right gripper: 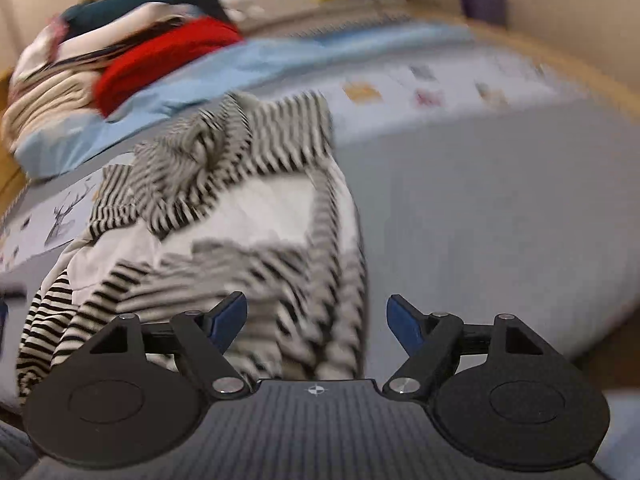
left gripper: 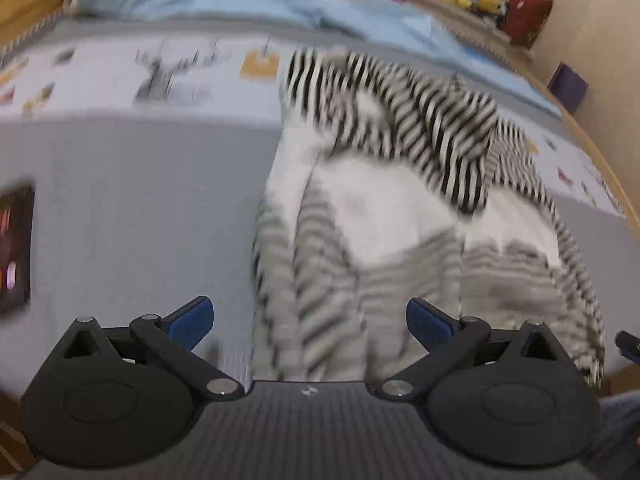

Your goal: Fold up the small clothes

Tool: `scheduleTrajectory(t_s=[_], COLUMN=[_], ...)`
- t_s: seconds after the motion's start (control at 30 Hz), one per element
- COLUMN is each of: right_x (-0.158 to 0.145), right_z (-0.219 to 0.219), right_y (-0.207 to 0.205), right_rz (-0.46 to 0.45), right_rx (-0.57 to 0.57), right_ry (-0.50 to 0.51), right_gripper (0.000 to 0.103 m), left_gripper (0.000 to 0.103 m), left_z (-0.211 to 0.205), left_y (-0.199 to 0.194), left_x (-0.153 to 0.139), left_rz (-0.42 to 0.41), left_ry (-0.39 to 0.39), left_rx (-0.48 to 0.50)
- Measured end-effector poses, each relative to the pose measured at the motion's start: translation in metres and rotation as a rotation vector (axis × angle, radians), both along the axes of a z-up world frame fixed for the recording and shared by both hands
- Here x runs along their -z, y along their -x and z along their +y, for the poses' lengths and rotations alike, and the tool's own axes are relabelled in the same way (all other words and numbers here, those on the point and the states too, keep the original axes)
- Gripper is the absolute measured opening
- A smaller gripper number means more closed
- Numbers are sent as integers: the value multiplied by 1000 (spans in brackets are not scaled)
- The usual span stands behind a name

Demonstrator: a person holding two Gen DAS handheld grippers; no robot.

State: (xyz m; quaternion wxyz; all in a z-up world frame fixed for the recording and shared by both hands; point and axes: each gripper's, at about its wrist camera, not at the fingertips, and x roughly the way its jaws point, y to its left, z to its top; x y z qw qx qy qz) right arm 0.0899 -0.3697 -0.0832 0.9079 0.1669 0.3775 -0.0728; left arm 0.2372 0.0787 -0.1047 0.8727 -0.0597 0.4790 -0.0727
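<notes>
The striped top (left gripper: 384, 184) is spread in a messy heap on the grey bed (left gripper: 140, 208). No fold is made yet. The left gripper (left gripper: 310, 322) and right gripper (right gripper: 316, 320) are held wide apart, with nothing clamped.

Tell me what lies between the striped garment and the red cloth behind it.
In the right wrist view, a light blue blanket lies between the striped garment and red cloth.

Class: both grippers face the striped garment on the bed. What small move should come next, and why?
Probably lower both open grippers, left gripper and right gripper, onto the near hem of the striped garment. Neither holds cloth, and the garment lies crumpled on the bed, so it needs spreading flat before folding.
</notes>
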Motion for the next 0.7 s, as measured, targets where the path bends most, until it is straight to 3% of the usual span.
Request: scheduleTrajectory(t_s=[0.1, 0.17, 0.33, 0.4, 0.43, 0.47, 0.5, 0.53, 0.57, 0.6, 0.67, 0.7], right_x=[23, 35, 56, 55, 55, 55, 56, 58, 58, 57, 54, 52], right_z=[-13, -15, -22, -20, -18, -15, -12, -9, -7, -9, -14, -18], right_y=[13, 20, 13, 9, 9, 9, 9, 8, 9, 11, 14, 18], right_rz=[51, 53, 82, 62, 51, 45, 51, 64, 57, 46, 22, 10], right_rx=[6, 13, -10, -37, -44, -51, -60, -82, -107, -119, -130, -121], right_ry=[-158, -200, -371, -429, -420, -395, -355, -308, -280, -275, -275, -276], right_gripper=[80, 80, 80, 77, 68, 59, 38, 35, 34, 29, 23, 9], left_gripper=[103, 103, 103, 103, 100, 93, 65, 47, 44, 31, 23, 22], left_z=[13, 23, 34, 26, 20, 12, 4, -3, -8, -9, -3, 0], left_y=[14, 16, 12, 11, 11, 11, 13, 14, 18, 22, 27, 30], left_x=[17, 28, 40, 41, 40, 38, 37, 36, 36, 35, 32, 28], left_rz=[68, 113, 199, 199, 190, 176, 166, 159, 142, 129, 125, 111], left_ry=[32, 74, 275, 270, 245, 210, 182, 144, 108, 108, 153, 171], left_rx=[-29, -56, -34, -13, 8, 41, 82, 117, 129, 127, 96, 85])
